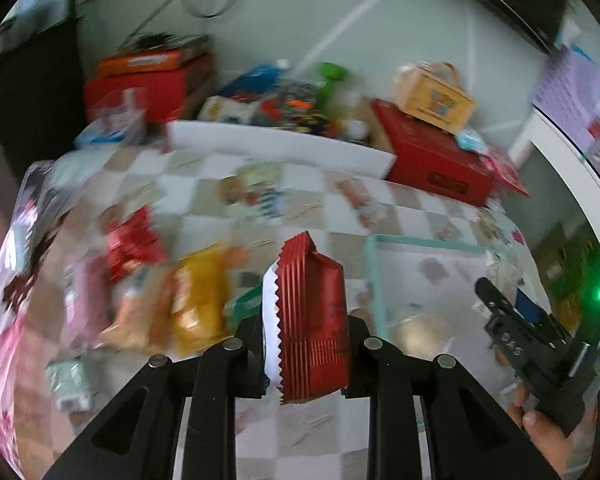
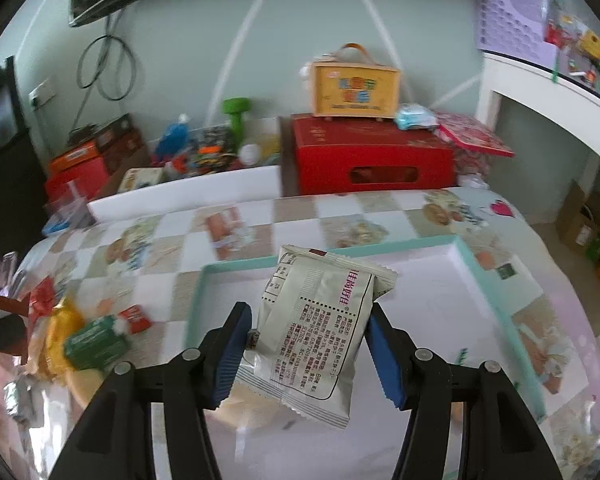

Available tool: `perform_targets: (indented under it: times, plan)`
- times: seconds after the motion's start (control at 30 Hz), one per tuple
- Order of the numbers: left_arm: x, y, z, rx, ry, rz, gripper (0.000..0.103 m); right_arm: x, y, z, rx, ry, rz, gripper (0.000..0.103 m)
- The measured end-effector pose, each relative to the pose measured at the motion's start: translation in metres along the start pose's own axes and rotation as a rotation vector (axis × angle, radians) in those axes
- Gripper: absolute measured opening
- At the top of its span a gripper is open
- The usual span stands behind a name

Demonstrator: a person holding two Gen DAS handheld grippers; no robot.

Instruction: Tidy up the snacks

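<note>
The left gripper [image 1: 306, 354] pinches a glossy red ribbed snack packet [image 1: 314, 320] with zigzag ends, held upright. The right gripper [image 2: 308, 354] clamps a crinkly white printed sachet [image 2: 320, 336] above a shallow mint-rimmed tray [image 2: 496, 300]. Farther left, loose wrapped snacks [image 2: 88, 340] lie on the checked tablecloth [image 2: 300, 212].

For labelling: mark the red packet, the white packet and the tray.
red packet [image 1: 314, 320], left wrist view, middle of its ribbed face
white packet [image 2: 320, 332], right wrist view, printed back panel
tray [image 2: 496, 292], right wrist view, teal right rim

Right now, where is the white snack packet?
In the right wrist view, the white snack packet sits clamped in the right gripper, held above the teal tray on the checkered tablecloth.
</note>
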State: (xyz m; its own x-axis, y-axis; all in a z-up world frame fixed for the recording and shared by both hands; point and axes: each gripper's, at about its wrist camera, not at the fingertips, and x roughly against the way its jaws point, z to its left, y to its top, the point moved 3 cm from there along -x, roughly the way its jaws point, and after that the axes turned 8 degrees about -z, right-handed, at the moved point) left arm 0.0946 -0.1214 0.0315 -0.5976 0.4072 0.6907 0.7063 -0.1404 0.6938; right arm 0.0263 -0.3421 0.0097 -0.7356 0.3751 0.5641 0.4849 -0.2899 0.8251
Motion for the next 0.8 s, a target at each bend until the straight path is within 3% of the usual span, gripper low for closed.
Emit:
perform_targets:
  times: [0.23,0.47,0.8]
  plan:
    - [-0.035,0.007,-0.065,-0.124,-0.073,0.017,0.025,-0.013,-0.004,-0.034,-0.068,-0.045,0.032,0.061]
    - [-0.067,-0.006,-0.123,-0.212,-0.151,0.039,0.025,-0.024,-0.011,-0.078,-0.165,-0.112,0.065,0.061]
    - [-0.086,-0.024,-0.155,-0.259,-0.197,0.070,0.025,-0.027,-0.016,-0.103,-0.240,-0.152,0.095,0.061]
